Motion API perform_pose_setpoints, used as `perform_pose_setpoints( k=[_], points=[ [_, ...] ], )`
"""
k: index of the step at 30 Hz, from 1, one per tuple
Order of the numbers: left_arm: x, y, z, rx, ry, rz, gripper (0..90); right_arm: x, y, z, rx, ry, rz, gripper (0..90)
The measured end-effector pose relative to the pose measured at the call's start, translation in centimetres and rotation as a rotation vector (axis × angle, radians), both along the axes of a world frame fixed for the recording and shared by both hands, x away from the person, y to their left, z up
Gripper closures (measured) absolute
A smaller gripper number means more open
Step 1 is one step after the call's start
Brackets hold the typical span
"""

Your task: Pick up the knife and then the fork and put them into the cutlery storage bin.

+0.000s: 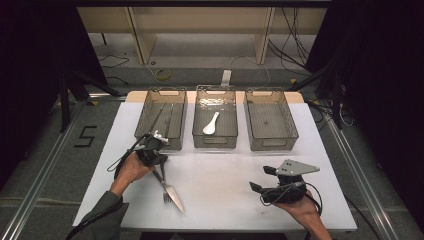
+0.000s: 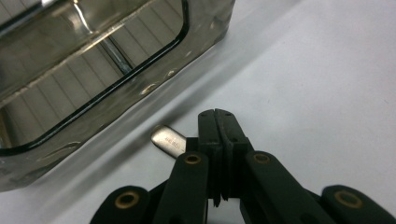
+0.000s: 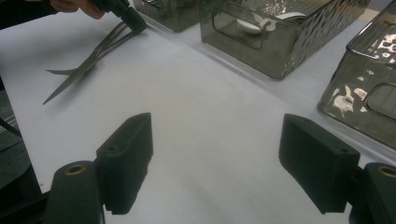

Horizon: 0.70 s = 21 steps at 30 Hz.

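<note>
A metal fork (image 1: 165,192) and knife (image 1: 175,202) lie crossed on the white table (image 1: 220,175), their tips toward the front edge. Their handles meet at the tips of my left gripper (image 1: 158,169), whose jaws are pressed shut. A rounded metal handle end (image 2: 169,140) sticks out beside the left gripper (image 2: 215,114), close to the left bin's wall (image 2: 121,100). From the right gripper view, the fork and knife (image 3: 86,65) trail from that gripper (image 3: 133,21). My right gripper (image 1: 261,178) (image 3: 215,154) hovers open over bare table at the front right.
Three smoky clear bins stand in a row at the back. The left bin (image 1: 161,117) holds long metal cutlery. The middle bin (image 1: 215,140) holds a white spoon (image 1: 211,123). The right bin (image 1: 270,120) looks bare inside.
</note>
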<state>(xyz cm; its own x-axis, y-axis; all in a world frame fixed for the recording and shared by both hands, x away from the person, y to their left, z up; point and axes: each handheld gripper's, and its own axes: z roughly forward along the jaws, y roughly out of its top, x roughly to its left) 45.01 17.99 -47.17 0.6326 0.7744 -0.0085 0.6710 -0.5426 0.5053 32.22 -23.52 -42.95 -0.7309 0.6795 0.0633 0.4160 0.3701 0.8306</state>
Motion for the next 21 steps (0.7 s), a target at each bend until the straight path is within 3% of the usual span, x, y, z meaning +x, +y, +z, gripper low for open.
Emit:
perform_pose_setpoints(
  k=[10,16,21],
  points=[
    [0.0,-0.2,0.0,0.042,0.025,0.001,89.1,0.0,0.1,0.1,-0.006,-0.001,-0.001,27.0],
    [-0.8,0.7,0.3,0.094,0.068,0.017,89.1,0.0,0.1,0.1,-0.01,-0.002,-0.001,27.0],
    [-1.6,1.2,0.4,0.109,0.101,0.026,89.0,0.0,0.0,0.1,-0.009,0.0,-0.004,27.0]
  ],
)
